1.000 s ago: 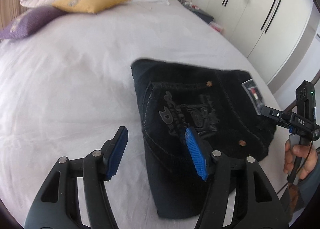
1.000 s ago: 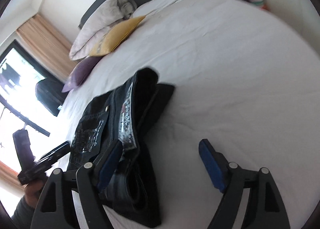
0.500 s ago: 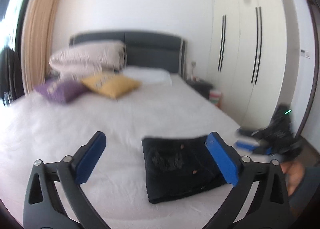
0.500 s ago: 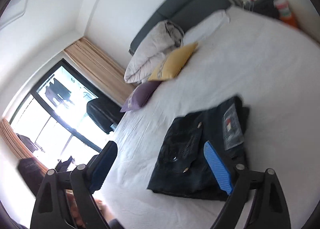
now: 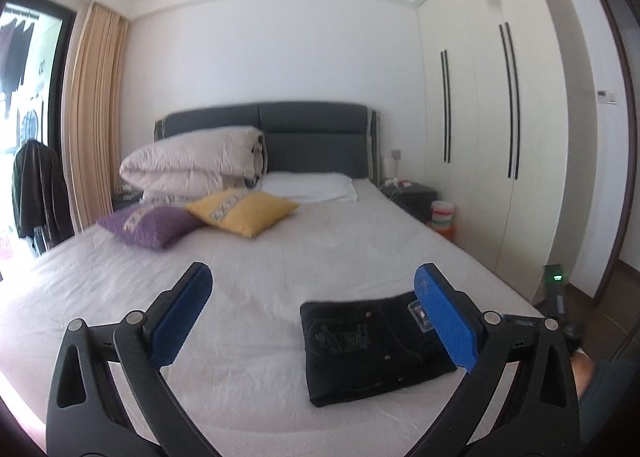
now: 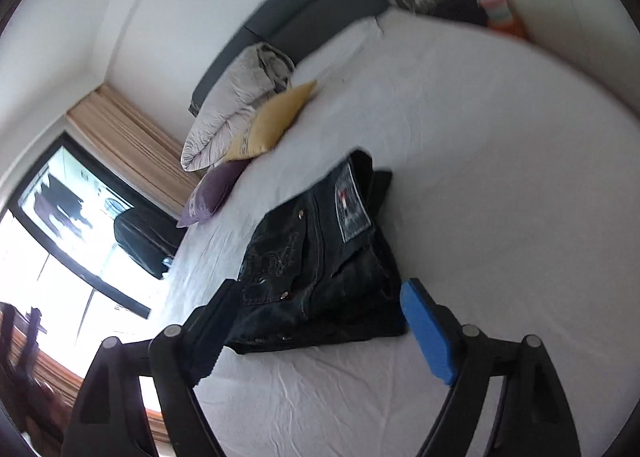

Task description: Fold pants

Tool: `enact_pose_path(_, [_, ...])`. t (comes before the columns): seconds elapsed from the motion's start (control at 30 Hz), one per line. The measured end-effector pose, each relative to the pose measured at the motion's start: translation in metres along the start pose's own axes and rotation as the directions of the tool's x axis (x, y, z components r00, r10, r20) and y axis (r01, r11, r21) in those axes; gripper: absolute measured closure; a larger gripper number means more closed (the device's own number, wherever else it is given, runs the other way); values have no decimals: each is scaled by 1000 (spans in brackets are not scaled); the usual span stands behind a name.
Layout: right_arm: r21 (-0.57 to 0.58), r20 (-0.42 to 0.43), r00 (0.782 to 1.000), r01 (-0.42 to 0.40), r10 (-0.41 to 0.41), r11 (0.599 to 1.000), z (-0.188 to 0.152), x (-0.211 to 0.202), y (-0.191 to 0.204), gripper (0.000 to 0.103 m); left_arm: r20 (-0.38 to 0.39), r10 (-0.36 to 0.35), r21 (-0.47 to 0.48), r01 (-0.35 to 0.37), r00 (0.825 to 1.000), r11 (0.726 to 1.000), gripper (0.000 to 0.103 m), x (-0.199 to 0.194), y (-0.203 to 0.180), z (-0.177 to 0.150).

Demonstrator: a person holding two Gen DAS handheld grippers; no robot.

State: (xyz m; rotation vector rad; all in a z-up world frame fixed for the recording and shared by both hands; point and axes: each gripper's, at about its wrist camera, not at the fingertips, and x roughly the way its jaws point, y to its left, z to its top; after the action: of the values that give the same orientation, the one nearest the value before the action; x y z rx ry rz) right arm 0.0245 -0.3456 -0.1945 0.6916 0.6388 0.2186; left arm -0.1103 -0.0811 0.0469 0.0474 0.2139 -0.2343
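Observation:
The dark denim pants (image 5: 368,349) lie folded in a compact rectangle on the white bed sheet (image 5: 320,241), near the bed's front right corner, back pocket and label up. My left gripper (image 5: 313,273) hovers above and short of them, open wide with nothing between its blue pads. In the right wrist view the pants (image 6: 316,241) lie flat beyond my right gripper (image 6: 320,289). Its jaws are closing slightly but stand wide apart, clear of the cloth and holding nothing. A person's hand (image 5: 582,371) shows at the right edge.
A purple cushion (image 5: 148,225), a yellow cushion (image 5: 244,211), a rolled duvet (image 5: 192,169) and a white pillow (image 5: 310,185) sit by the grey headboard (image 5: 316,141). White wardrobe doors (image 5: 480,137) line the right side, with a nightstand (image 5: 412,195) and curtain (image 5: 94,117).
Both grippers have drawn back and up from the pants, which now lie alone on the bed. The left jaws have spread wider, and its view has tilted up to take in the room.

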Motion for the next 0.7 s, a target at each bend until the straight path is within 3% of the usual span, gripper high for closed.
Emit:
enact_pose_path(0.1, [-132,129,990,72,-55,989,-5,-42,35,9,111,-9,48,4,994,999,0,-30,-8,9])
enact_pose_path(0.2, [-266,283,957,147,-68,953,-7,-83,73,0,80,-36,108,28,996,994,0,-43,-22,17])
enact_pose_path(0.3, [-360,442,897,203,-26,911,-10,-123,109,0,70,-45,133,35,997,991,0,-55,-33,20])
enact_pose_path(0.37, [-395,489,872,212,10,894,-10,-142,125,0,56,-47,133,39,997,990,0,-59,-39,20])
enact_pose_path(0.43, [-408,512,859,226,17,885,-5,-154,138,0,-14,-46,112,47,999,993,0,-57,-42,22])
enact_pose_path(0.47, [-405,521,853,237,10,883,-4,-158,142,0,-92,-43,86,51,995,995,0,-53,-43,22])
enact_pose_path(0.53, [-383,532,847,257,-15,887,0,-166,148,0,-173,-28,62,39,985,997,0,-42,-46,19])
enact_pose_path(0.7, [-310,475,875,266,-94,913,-3,-168,151,0,-300,25,13,-22,953,1000,0,-26,-46,6])
